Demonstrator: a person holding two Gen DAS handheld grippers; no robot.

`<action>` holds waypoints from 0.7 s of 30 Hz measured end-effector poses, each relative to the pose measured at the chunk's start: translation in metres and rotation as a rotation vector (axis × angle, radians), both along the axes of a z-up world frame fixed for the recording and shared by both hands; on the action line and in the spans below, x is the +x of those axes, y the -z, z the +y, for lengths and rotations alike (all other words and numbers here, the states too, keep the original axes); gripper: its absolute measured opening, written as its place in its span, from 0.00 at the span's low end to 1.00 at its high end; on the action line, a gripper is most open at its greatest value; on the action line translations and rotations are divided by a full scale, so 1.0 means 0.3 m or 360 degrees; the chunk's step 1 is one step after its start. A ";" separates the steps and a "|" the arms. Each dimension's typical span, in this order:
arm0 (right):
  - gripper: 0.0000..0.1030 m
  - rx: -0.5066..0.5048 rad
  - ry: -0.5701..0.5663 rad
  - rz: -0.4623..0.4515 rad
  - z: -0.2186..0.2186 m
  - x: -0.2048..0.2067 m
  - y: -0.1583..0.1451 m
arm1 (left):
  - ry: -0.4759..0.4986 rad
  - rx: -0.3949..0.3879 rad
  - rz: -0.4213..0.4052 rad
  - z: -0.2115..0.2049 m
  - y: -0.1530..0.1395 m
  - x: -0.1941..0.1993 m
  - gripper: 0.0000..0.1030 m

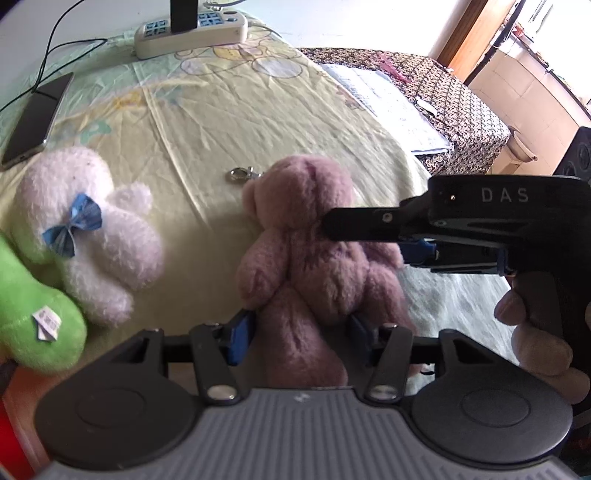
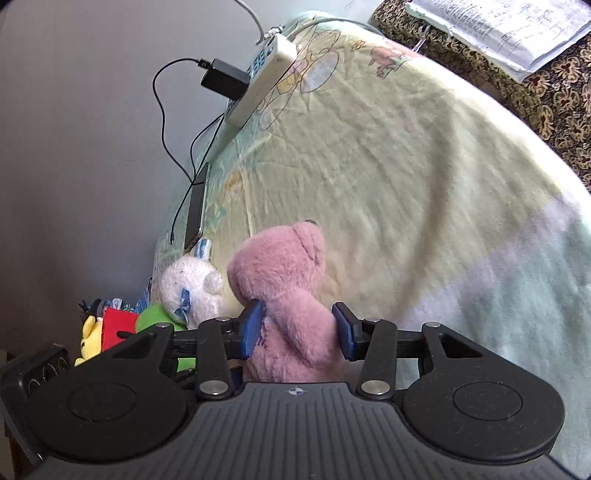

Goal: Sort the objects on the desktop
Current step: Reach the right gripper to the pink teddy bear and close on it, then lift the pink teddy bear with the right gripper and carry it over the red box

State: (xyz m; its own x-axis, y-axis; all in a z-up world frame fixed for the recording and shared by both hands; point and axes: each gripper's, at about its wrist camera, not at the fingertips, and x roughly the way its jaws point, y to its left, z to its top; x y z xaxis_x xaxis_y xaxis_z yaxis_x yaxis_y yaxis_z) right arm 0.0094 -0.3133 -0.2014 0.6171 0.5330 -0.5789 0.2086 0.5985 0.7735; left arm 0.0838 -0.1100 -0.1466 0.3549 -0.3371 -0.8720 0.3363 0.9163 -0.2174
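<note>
A pink plush bear [image 1: 310, 251] stands upright on the yellow-green cloth [image 1: 221, 122]. My right gripper [image 2: 299, 328] is shut on the bear [image 2: 284, 295]; its blue pads press into the body from both sides. In the left wrist view its black housing [image 1: 498, 214] reaches in from the right, held by a hand [image 1: 535, 332]. My left gripper [image 1: 301, 332] is open, with the bear's leg between its pads and no visible squeeze. A white plush with a blue bow [image 1: 85, 229] lies to the left against a green plush [image 1: 33, 314].
A metal key clasp [image 1: 243, 173] lies behind the bear's head. A phone [image 1: 33, 118] on a cable and a power strip [image 1: 192, 33] sit at the back. Papers [image 1: 388, 107] rest on a patterned surface to the right. A yellow toy [image 2: 90, 338] and a red thing [image 2: 118, 325] sit beyond the green plush.
</note>
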 end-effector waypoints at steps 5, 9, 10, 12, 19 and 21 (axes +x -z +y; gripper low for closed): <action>0.38 0.0006 -0.0057 -0.0009 0.033 0.000 -0.009 | 0.0006 -0.0016 0.0004 0.008 0.000 0.001 0.48; 0.36 0.0025 -0.0061 0.0000 0.036 -0.022 -0.014 | 0.0042 0.0012 -0.0020 -0.007 -0.001 -0.021 0.47; 0.36 0.0024 -0.0064 0.0002 0.037 -0.030 -0.015 | 0.0054 0.0016 -0.0022 -0.009 -0.002 -0.028 0.47; 0.35 0.0036 -0.0059 0.0012 0.037 -0.047 -0.014 | 0.0077 0.0012 -0.0018 -0.013 -0.004 -0.043 0.47; 0.35 0.0025 -0.0105 0.0044 0.053 -0.131 -0.041 | 0.0154 -0.0010 0.0000 -0.014 -0.012 -0.131 0.47; 0.35 0.0008 -0.0133 0.0033 0.067 -0.157 -0.058 | 0.0172 -0.0021 -0.0001 -0.006 -0.019 -0.160 0.46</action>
State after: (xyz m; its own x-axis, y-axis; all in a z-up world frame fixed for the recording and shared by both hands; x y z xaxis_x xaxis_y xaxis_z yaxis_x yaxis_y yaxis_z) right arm -0.0376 -0.2931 -0.1839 0.5582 0.5848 -0.5885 0.1742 0.6109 0.7723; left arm 0.0357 -0.1119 -0.1408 0.3164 -0.3849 -0.8670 0.4333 0.8717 -0.2289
